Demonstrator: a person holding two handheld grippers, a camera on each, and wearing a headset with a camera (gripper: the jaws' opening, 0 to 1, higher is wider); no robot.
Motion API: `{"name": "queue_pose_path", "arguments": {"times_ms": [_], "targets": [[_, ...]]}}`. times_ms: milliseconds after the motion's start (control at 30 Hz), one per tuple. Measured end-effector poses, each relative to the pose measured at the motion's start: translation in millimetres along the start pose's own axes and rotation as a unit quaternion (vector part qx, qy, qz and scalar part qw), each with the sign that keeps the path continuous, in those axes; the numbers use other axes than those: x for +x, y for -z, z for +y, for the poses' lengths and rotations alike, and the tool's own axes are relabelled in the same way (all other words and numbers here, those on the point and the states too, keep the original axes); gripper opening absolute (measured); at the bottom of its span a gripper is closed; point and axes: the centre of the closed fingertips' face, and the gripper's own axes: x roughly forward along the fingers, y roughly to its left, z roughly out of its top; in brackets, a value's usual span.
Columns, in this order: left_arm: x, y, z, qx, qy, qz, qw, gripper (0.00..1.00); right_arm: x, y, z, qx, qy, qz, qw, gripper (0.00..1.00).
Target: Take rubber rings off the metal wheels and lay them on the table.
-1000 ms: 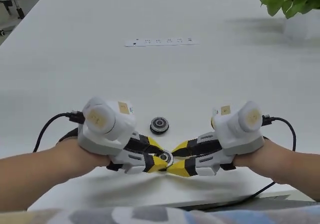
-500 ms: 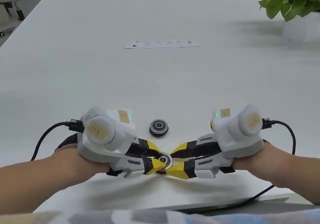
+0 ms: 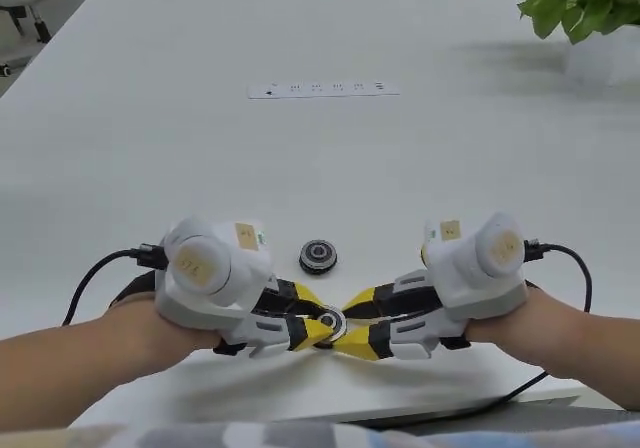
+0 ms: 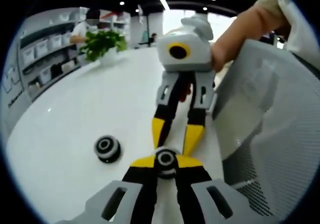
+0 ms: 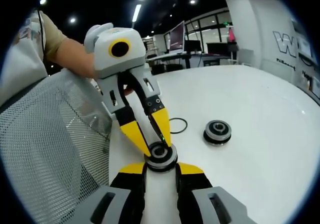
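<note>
Spreading across the head view, the white table (image 3: pixel 420 158) bears a potted plant (image 3: pixel 580 3) at its far right corner. Near its front edge the left gripper (image 3: pixel 312 330) and the right gripper (image 3: pixel 352 336) meet tip to tip; each has its jaws drawn narrow and clamped on the same metal wheel (image 3: pixel 330 321) from opposite sides. A power strip (image 3: pixel 323 89) lies far back; a second wheel (image 3: pixel 318 255) lies flat just beyond the grippers; a loose rubber ring (image 5: pixel 177 125) lies near it, not touching.
</note>
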Motion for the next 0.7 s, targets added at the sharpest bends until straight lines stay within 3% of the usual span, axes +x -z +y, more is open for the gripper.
{"name": "queue_pose_path", "arguments": {"times_ms": [133,500,700], "targets": [[0.0,0.1,0.0,-0.001,-0.001,-0.002,1.0,0.13,-2.0,2.9,-1.3,-0.019,0.006,0.008,0.9998,0.16],[-0.1,0.1,0.0,-0.004,-0.002,-0.008,1.0,0.13,-3.0,3.3,-1.2,-0.027,0.01,0.011,0.9995,0.12],[0.0,0.2,0.4,-0.006,-0.003,-0.01,0.9999,0.13,-4.0,5.2,-2.7,-0.028,0.015,0.018,0.9993,0.04]]}}
